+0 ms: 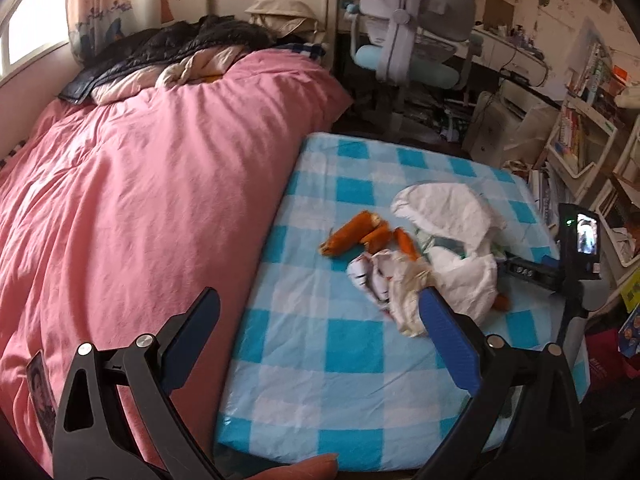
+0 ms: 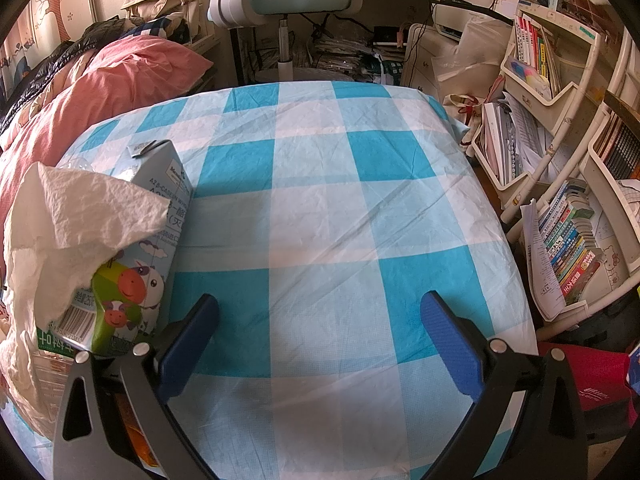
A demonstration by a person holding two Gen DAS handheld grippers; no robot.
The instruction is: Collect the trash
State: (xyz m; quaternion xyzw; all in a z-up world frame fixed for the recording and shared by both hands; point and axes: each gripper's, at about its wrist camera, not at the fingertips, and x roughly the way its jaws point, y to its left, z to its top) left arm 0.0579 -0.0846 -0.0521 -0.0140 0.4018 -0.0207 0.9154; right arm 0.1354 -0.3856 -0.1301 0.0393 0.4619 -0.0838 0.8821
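Observation:
On the blue-and-white checked table lies a heap of trash: orange peel pieces, a crumpled printed wrapper and a white plastic bag. My left gripper hovers open over the near part of the table, its right finger just in front of the wrapper. The other gripper's body shows at the table's right edge. In the right wrist view a milk carton stands partly inside the white bag, to the left of my open right gripper, which holds nothing.
A bed with a pink quilt adjoins the table on the left. Behind the table stand a desk chair and a cluttered desk. Shelves full of books line the right side. A red bag sits low at right.

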